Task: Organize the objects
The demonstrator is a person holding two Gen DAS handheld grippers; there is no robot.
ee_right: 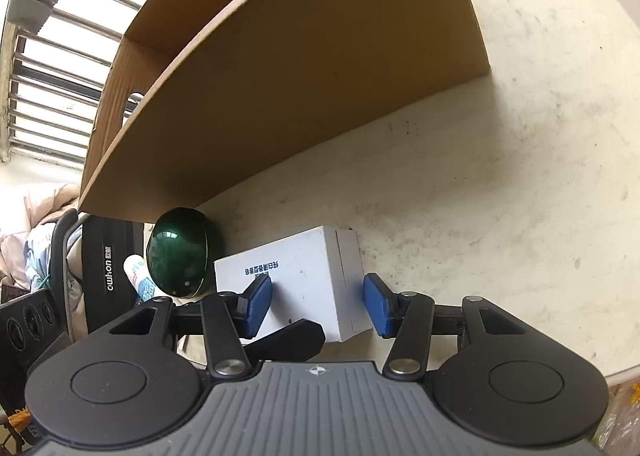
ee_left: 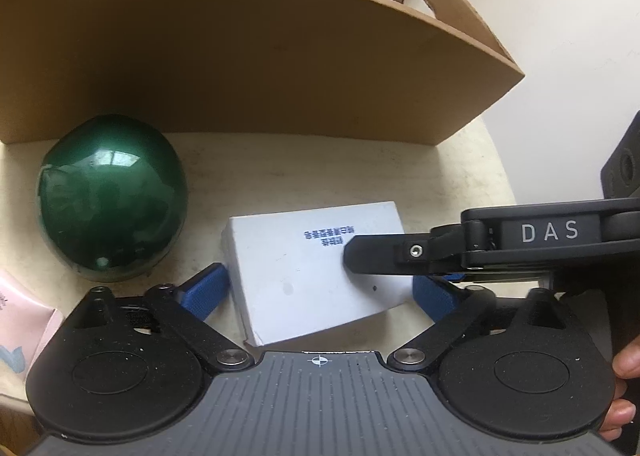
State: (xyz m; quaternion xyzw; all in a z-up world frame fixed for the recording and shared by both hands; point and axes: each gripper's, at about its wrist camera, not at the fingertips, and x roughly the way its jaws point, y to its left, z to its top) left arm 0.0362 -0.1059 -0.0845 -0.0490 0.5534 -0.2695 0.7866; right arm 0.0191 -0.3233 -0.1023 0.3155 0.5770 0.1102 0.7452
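White box [ee_left: 316,268], printed with small blue characters on its top, is seen lying flat on the pale table [ee_left: 304,172], just in front of the tall cardboard box [ee_left: 224,56]. It is flanked by both blue pads of the left gripper [ee_left: 320,292], whose jaws are spread apart around it; contact with the pads cannot be told. In the right wrist view the same white box [ee_right: 304,276] is framed by the right gripper [ee_right: 318,306], its jaws also held wide, one pad over the box's top and the other just beside its right end. A glossy green ball [ee_left: 112,200] is set to the left of the white box, near the cardboard wall. A pink packet [ee_left: 24,328] is glimpsed at the near left edge.
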